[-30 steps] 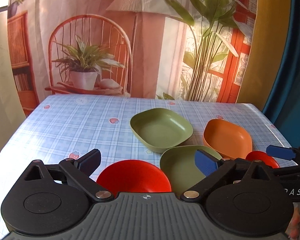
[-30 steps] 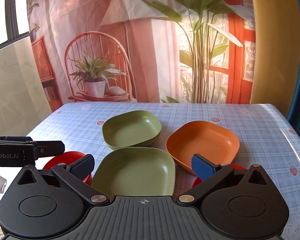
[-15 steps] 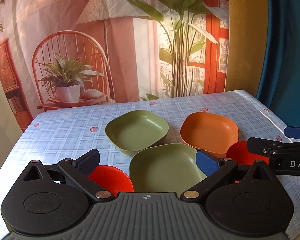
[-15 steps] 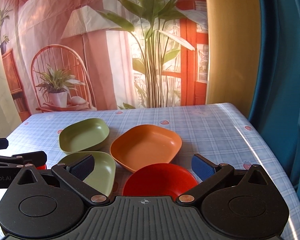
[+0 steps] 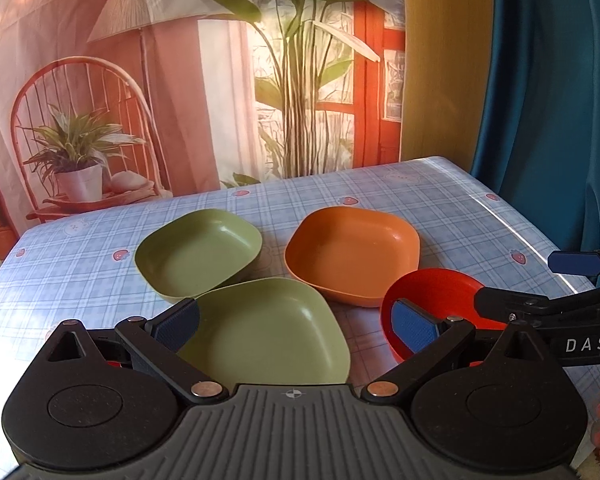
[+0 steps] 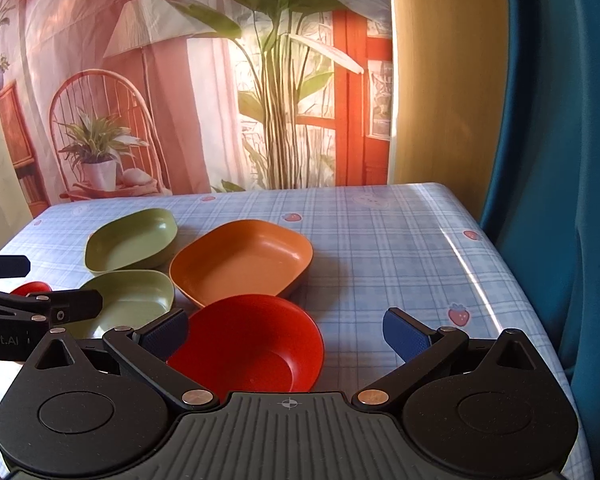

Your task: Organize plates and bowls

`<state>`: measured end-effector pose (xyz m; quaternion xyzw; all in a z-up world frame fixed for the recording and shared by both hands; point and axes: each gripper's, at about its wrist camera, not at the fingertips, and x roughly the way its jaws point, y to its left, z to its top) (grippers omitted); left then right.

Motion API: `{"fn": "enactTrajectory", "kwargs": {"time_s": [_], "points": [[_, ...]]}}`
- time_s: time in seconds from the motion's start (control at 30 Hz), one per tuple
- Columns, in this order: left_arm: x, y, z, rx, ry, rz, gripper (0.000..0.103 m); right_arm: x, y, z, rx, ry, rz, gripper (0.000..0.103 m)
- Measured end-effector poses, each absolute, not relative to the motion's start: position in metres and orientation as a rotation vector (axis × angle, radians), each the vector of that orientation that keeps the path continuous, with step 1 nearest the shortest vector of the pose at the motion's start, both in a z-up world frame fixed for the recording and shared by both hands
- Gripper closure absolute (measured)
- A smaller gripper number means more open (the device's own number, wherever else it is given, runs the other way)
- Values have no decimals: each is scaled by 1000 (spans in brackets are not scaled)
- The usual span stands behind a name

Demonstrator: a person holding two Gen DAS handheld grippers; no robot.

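Now swung right, both grippers point(image 5: 296, 322) point(image 6: 286, 332) spread wide, gripping nothing.
Facing green plate point(image 5: 268, 332) and red bowl point(image 6: 252, 344) (stacking not yet begun).

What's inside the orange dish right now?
Nothing visible: the orange dish shows a bare interior in both views. Its near corner is hidden behind the red bowl in the right wrist view, so that bit is unconfirmed.

Bare tablecloth point(image 6: 400, 256) right of dishes point(image 6: 242, 260)
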<state>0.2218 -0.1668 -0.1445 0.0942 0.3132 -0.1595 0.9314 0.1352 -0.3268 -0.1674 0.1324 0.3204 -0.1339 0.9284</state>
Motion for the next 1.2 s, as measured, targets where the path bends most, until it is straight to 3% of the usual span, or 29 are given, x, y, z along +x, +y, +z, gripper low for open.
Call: {"fn": "enactTrajectory", "kwargs": {"time_s": [0.37, 0.47, 0.53, 0.7, 0.8, 0.97, 1.2], "points": [[226, -186, -159, 188, 698, -425, 8, 125, -342, -186, 267, 666, -315, 1], [227, -190, -163, 182, 721, -456, 17, 125, -345, -189, 278, 669, -298, 8], [229, -193, -165, 182, 735, -478, 24, 125, -346, -193, 295, 679, -279, 21], [233, -196, -172, 158, 784, -533, 60, 125, -346, -202, 341, 700, -236, 44], [239, -196, -178, 139, 818, -531, 65, 125, -349, -207, 375, 707, -219, 57], [247, -199, -185, 135, 845, -540, 66, 126, -351, -212, 413, 704, -202, 62], [253, -202, -192, 109, 883, -553, 78, 126, -352, -216, 442, 704, -171, 68]]}}
